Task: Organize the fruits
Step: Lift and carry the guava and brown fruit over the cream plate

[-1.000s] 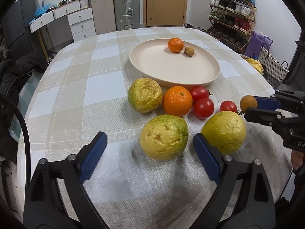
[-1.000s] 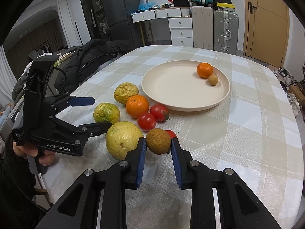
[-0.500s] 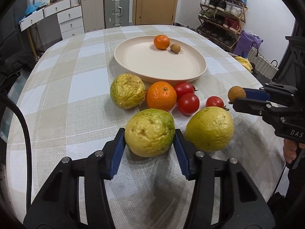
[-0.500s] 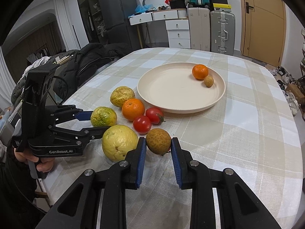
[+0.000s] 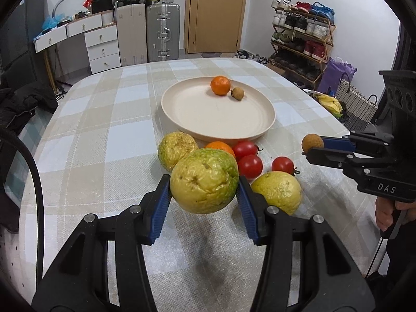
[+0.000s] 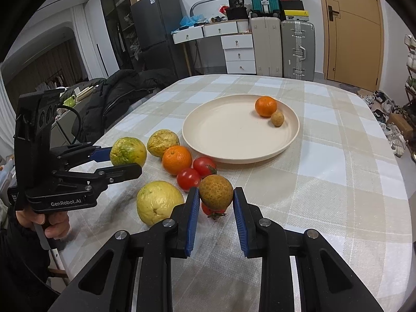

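Observation:
My left gripper (image 5: 204,191) is shut on a yellow-green guava (image 5: 205,180) and holds it above the tablecloth; it also shows in the right wrist view (image 6: 127,152). My right gripper (image 6: 215,202) is shut on a small brown round fruit (image 6: 216,188), also seen in the left wrist view (image 5: 312,142). A cream plate (image 5: 208,115) holds a mandarin (image 5: 220,85) and a small brown fruit (image 5: 237,93). On the cloth lie two more guavas (image 5: 278,191) (image 5: 176,147), an orange (image 6: 177,160) and three tomatoes (image 5: 250,166).
The table has a checked cloth (image 5: 104,130). A dark jacket (image 6: 122,91) lies on a chair at the left. Drawers and suitcases (image 5: 162,31) stand behind the table. A shoe rack (image 5: 301,39) and a basket (image 5: 356,106) are at the right.
My left gripper closed on the yellow-green guava and lifted it off the cloth. My right gripper kept hold of the small brown fruit and rose a little.

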